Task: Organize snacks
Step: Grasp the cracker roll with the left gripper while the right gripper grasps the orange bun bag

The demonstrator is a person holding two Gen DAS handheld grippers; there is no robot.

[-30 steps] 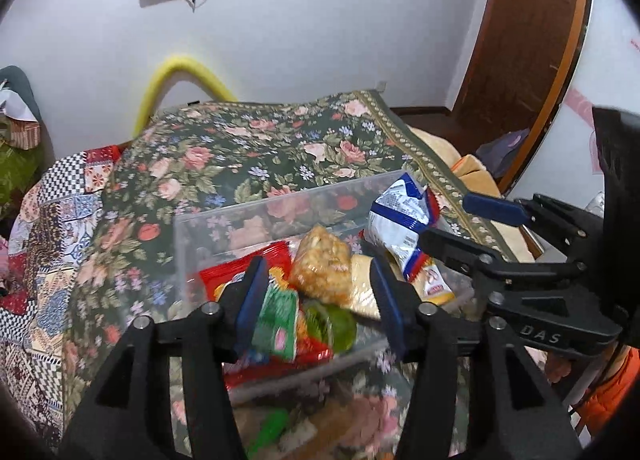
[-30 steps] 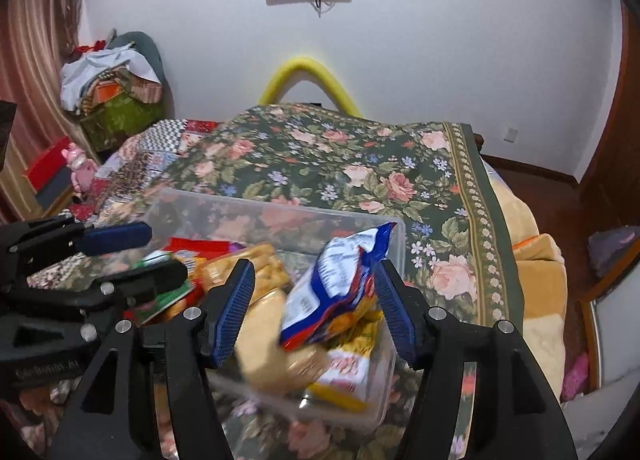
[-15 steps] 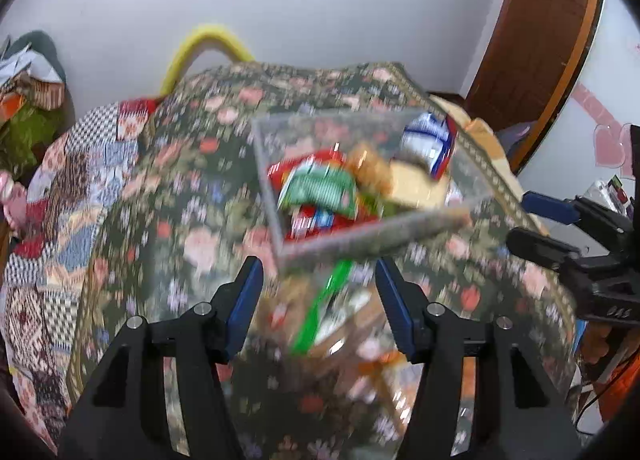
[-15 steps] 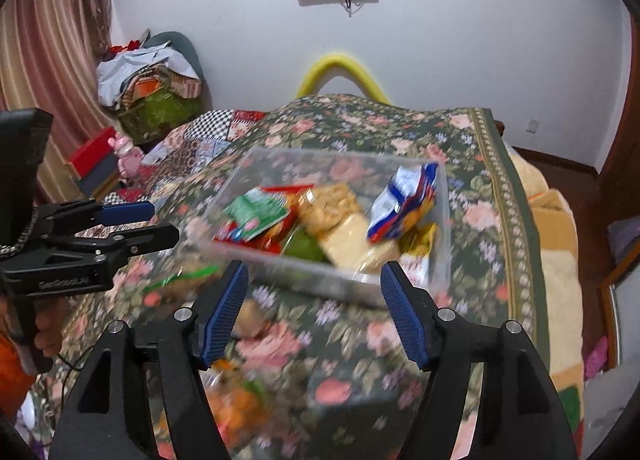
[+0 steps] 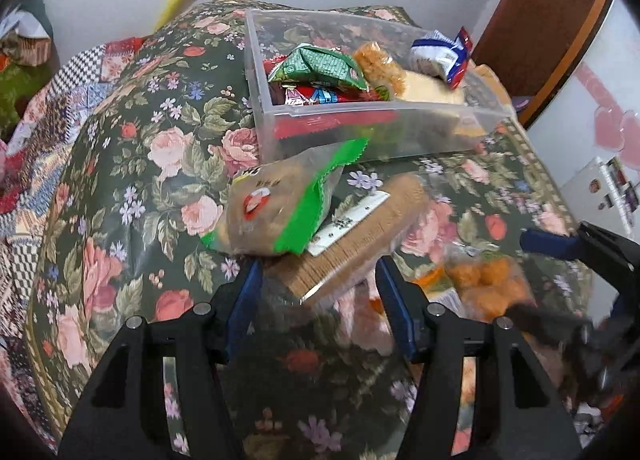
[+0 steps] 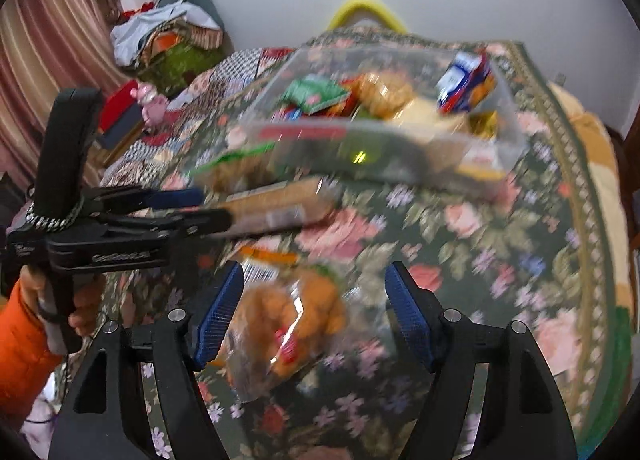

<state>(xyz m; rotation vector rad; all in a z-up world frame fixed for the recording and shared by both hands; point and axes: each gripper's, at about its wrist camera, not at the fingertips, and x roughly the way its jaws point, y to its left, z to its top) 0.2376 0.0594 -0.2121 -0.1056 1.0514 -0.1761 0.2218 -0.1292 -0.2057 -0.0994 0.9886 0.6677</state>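
A clear plastic bin (image 5: 384,127) (image 6: 400,163) on the floral blanket holds several snack packs: a green one (image 5: 320,67), a blue-white one (image 5: 440,55) and others. In front of it lie a green-edged bag of biscuits (image 5: 276,207), a long cracker pack (image 5: 360,236) and a clear bag of orange puffs (image 5: 484,284) (image 6: 292,316). My left gripper (image 5: 318,300) is open and empty, its jaws either side of the cracker pack's near end. My right gripper (image 6: 314,316) is open and empty, low over the orange puffs bag.
The floral blanket (image 5: 132,187) covers a bed; a patchwork quilt (image 5: 24,163) lies to the left. Clothes and boxes (image 6: 168,39) pile up at the back left. A brown door (image 5: 548,19) stands at the right. The right wrist view is blurred by motion.
Both grippers pulled back from the bin and dropped toward the loose packs in front of it. The bin now sits farther away; the snacks in it stay put.
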